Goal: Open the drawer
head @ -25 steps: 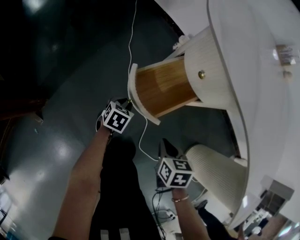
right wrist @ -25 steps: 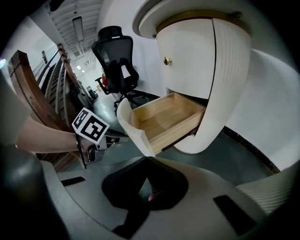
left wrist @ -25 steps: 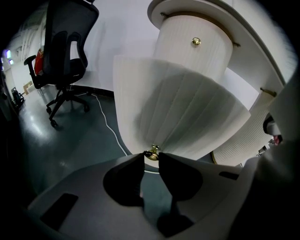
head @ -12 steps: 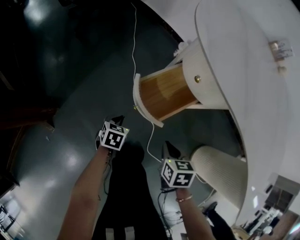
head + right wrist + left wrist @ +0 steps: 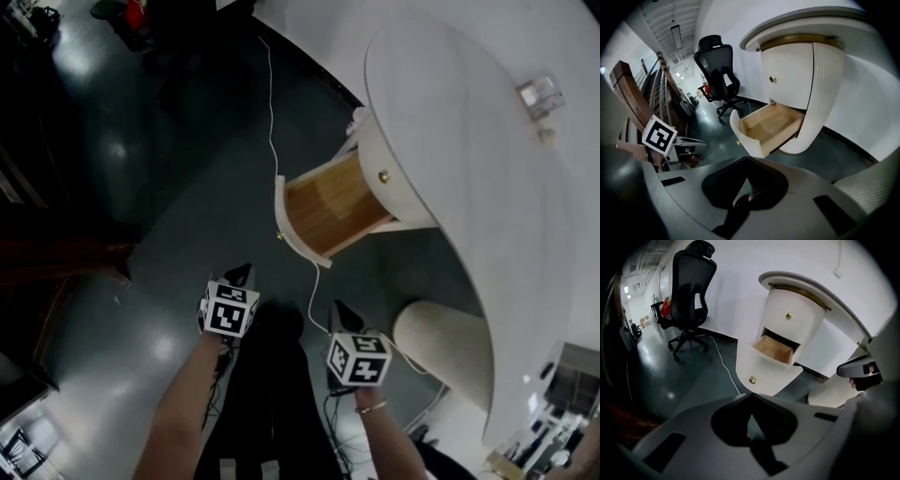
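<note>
Under the white table [image 5: 450, 141], the drawer [image 5: 323, 211] sits pulled way out, wood inside showing. Left gripper [image 5: 244, 272] and right gripper [image 5: 337, 307] both have jaws pressed together, well apart from it.

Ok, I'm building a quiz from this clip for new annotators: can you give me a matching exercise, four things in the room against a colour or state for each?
Things:
1. lower drawer
2. upper drawer
3. office chair
4. cable

States:
A. black, standing on the floor near the wall
B. white, trailing across the dark floor
C. shut, with a brass knob on its front
D. pulled out, bare wood showing inside

Pairs: 1-D, 2-C, 3-A, 4-B
</note>
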Motion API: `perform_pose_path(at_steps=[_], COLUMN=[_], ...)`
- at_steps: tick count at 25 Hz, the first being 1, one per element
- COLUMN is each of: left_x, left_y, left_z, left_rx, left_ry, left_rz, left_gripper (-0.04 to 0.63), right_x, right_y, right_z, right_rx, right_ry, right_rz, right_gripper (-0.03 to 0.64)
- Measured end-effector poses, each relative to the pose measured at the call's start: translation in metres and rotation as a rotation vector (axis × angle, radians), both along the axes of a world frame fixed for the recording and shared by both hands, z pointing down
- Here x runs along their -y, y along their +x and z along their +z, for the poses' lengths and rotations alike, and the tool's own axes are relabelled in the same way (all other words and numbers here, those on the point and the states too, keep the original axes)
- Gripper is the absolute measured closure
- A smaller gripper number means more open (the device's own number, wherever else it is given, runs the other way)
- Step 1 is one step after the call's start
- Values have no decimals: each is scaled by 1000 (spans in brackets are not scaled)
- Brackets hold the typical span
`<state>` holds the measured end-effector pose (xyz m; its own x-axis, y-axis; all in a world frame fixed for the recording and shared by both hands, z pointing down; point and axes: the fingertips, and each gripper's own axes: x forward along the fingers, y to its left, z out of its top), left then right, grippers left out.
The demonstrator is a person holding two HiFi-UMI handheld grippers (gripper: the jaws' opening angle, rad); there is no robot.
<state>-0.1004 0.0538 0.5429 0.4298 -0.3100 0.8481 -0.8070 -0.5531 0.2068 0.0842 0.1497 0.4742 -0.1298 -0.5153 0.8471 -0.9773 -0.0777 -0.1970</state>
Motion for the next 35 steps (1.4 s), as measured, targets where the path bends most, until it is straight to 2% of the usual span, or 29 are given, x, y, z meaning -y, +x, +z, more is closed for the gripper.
perform_pose_path(at_steps=[13, 35], left_x=[-17, -10], left_y=[2, 0], left_z=[-38, -34], left_rx=[-20, -34], left_ry=[10, -16], left_rz=[9, -22], left_gripper=[591, 591], right_x=[-15, -9], right_y=[0, -6], right_z=[-9, -11], right_rx=[-1, -11], right_ry=[-16, -31], right_rz=[30, 7], right_gripper=[614, 614])
